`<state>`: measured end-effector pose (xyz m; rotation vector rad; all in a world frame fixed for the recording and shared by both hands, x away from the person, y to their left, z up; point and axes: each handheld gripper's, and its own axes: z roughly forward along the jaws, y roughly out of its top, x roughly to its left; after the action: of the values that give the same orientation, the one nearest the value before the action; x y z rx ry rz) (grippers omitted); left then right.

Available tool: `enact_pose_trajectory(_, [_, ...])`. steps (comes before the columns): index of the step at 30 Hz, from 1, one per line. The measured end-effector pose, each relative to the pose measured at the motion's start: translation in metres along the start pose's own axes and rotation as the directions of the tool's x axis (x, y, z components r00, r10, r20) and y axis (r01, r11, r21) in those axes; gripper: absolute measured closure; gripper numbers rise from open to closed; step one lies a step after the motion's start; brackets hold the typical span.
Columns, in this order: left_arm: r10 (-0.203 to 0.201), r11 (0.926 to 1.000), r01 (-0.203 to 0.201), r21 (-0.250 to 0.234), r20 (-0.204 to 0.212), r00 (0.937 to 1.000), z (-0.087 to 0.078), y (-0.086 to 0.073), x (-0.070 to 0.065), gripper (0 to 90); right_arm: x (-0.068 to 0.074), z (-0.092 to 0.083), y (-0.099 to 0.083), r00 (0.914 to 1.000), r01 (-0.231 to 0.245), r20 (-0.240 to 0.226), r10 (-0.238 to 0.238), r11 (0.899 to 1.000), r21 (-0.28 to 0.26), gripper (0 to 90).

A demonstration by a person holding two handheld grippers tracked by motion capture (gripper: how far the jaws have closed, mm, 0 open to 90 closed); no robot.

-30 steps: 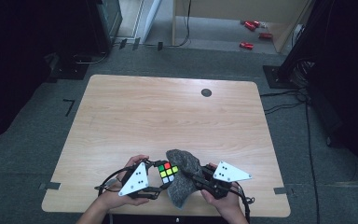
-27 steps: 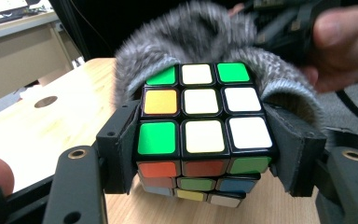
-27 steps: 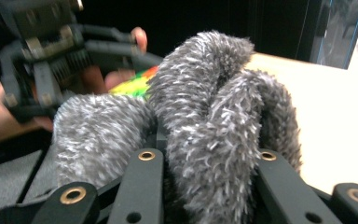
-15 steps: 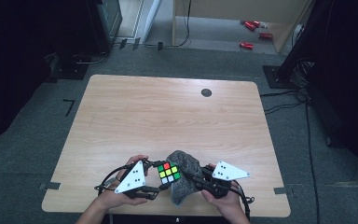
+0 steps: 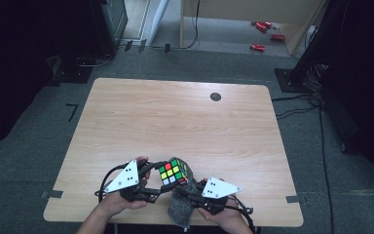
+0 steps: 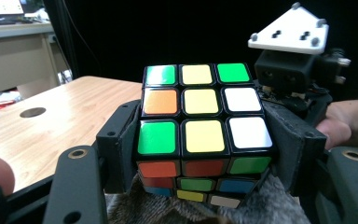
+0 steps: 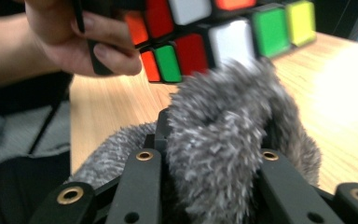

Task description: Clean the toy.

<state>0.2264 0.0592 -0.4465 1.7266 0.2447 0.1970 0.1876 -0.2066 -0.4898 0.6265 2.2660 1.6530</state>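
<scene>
1. The puzzle cube (image 5: 173,172) was off the table (image 5: 185,122), clamped between the jaws of the left gripper (image 5: 152,181) near the table's near edge; the left gripper view showed both jaw pads pressed against opposite sides of the cube (image 6: 200,135).
2. The cube's underside was partly hidden: in the left gripper view the grey fluffy cloth (image 6: 261,205) rose from below and covered its lowest row.
3. The right gripper (image 5: 195,192) held the grey fluffy cloth (image 5: 180,209), its jaws closed on a bunched fold; in the right gripper view the cloth (image 7: 219,140) swelled up between the two black jaws and hid their tips.
4. The cloth's top touched the bottom of the cube (image 7: 214,32) in the right gripper view, where the cube was cut off by the upper edge and blurred.
5. In the high view the cloth hung past the table's near edge and was cut off by the bottom of the frame.
6. Both hands were partly cut off at the bottom of the high view; the left hand (image 5: 114,202) and right hand (image 5: 226,219) sat under the grey plates.
7. Small red things (image 5: 265,34) on the floor beyond the table were too small to identify.
</scene>
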Motion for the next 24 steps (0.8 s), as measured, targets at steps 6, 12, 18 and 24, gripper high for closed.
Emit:
enact_pose_trajectory(6, [-0.006, 1.0, 0.006, -0.004, 0.013, 0.9999, 0.0, 0.001, 0.0, 35.3, -0.012, -0.013, 0.003, 0.9952, 0.008, 0.098, -0.001, 0.997, -0.072, 73.2])
enact_pose_trajectory(12, [-0.02, 0.9998, 0.02, -0.008, 0.019, 0.9996, 0.001, 0.001, 0.0, 35.3, 0.005, -0.003, 0.001, 0.9942, 0.061, 0.092, -0.056, 0.997, -0.054, 71.1])
enact_pose_trajectory(18, [-0.021, 0.9997, 0.021, -0.012, 0.016, 0.9997, 0.0, 0.001, 0.001, 35.3, 0.001, -0.004, 0.002, 0.9941, 0.047, 0.101, -0.041, 0.997, -0.061, 72.4])
enact_pose_trajectory(24, [-0.018, 0.9998, 0.018, -0.011, 0.014, 0.9997, 0.001, 0.001, 0.0, 35.3, 0.001, -0.005, 0.002, 0.9954, 0.031, 0.093, -0.024, 0.997, -0.069, 73.0])
